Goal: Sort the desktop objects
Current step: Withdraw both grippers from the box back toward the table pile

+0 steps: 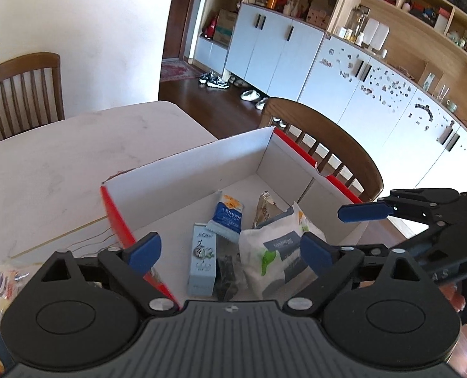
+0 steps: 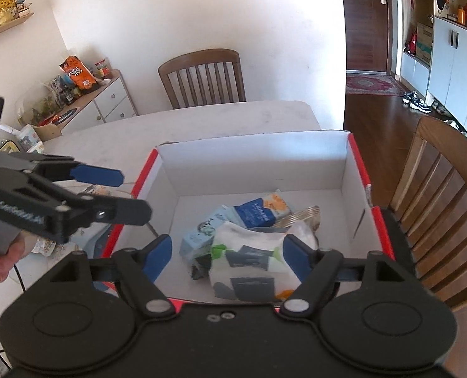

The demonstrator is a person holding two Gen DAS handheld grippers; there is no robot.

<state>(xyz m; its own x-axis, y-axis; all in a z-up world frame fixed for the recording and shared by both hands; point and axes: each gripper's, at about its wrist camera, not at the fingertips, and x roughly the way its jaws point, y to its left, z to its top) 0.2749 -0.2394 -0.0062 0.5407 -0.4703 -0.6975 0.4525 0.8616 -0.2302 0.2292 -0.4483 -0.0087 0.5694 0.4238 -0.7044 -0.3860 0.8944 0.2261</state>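
A red-edged white cardboard box stands on the pale table. Inside lie a white snack bag with green and grey print, a blue-and-white packet, a light blue carton, a dark wrapper and a silvery pouch. My left gripper is open and empty above the box's near left corner; it also shows in the right wrist view. My right gripper is open and empty over the white bag; it shows at the right of the left wrist view.
A colourful packet lies on the table left of the box, and more items lie there under the left gripper. Wooden chairs stand at the far side and right side of the table. White cabinets line the wall.
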